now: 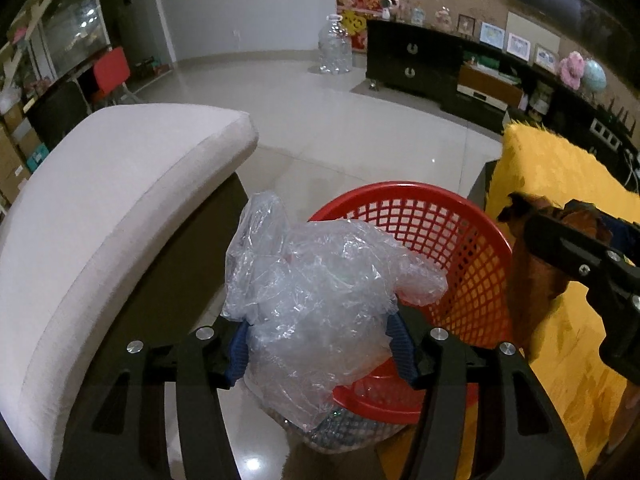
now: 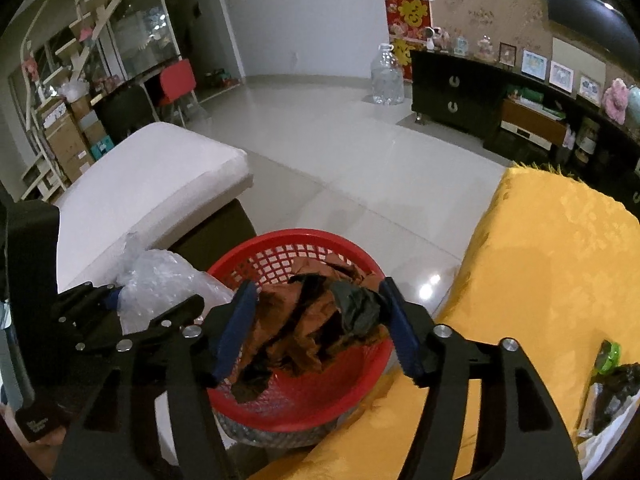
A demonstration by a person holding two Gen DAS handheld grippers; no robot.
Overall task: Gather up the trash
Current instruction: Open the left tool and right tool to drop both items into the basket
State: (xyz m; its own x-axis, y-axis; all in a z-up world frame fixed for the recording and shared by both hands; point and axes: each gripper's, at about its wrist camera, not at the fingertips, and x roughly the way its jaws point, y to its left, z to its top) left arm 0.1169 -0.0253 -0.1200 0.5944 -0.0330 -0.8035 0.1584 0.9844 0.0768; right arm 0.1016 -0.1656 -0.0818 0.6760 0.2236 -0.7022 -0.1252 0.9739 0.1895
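A red mesh basket (image 1: 452, 240) stands on the tiled floor between a white seat and a yellow-covered table; it also shows in the right wrist view (image 2: 280, 256). My left gripper (image 1: 320, 344) is shut on a crumpled clear plastic bag (image 1: 316, 280), held at the basket's near left rim. My right gripper (image 2: 316, 332) is shut on a crumpled brown and black wrapper (image 2: 312, 328), held over the basket's opening. In the left wrist view the right gripper (image 1: 520, 216) sits at the right with the wrapper. In the right wrist view the left gripper (image 2: 132, 304) and the clear bag (image 2: 160, 280) sit at the left.
A white cushioned seat (image 1: 100, 216) lies left of the basket. A table with a yellow cloth (image 2: 552, 264) is on the right, with a green item (image 2: 608, 354) and dark trash (image 2: 612, 396) near its right edge. A large water bottle (image 1: 334, 46) and a dark cabinet (image 1: 412, 60) stand far back.
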